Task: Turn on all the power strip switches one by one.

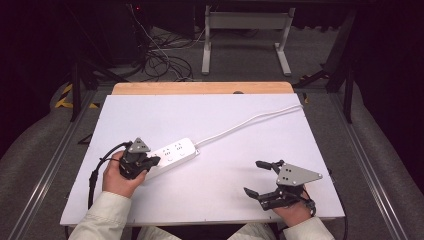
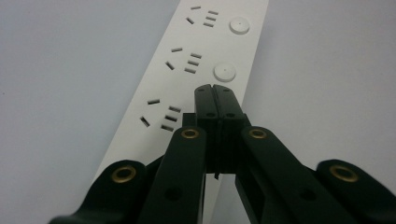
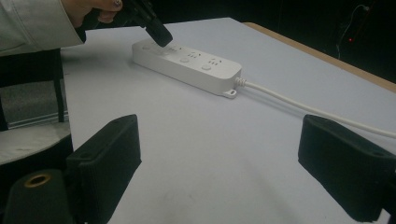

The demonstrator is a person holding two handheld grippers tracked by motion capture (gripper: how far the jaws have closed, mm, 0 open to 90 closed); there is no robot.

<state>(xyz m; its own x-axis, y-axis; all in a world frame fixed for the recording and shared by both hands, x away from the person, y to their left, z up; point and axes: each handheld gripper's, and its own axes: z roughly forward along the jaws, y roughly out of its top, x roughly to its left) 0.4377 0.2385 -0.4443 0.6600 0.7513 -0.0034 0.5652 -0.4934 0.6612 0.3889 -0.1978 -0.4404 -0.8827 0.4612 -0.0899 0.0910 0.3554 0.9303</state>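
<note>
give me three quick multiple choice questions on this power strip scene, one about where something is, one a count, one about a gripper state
1. Where is the left gripper?
A. over the end of the power strip farthest from its cord
B. hanging off the table's far edge
C. resting on the cord

2. How many round buttons does the power strip show in the right gripper view?
A. one
B. three
C. six

3. How do the jaws of the right gripper stand?
A. shut on the cord
B. shut on nothing
C. open, with nothing between them

Answers:
1. A: the high view puts it at the strip's near-left end, while the cord leaves from the opposite end.
2. B: three buttons sit in a row along the strip's top.
3. C: the right gripper view shows the two jaws wide apart with bare table between them.
</note>
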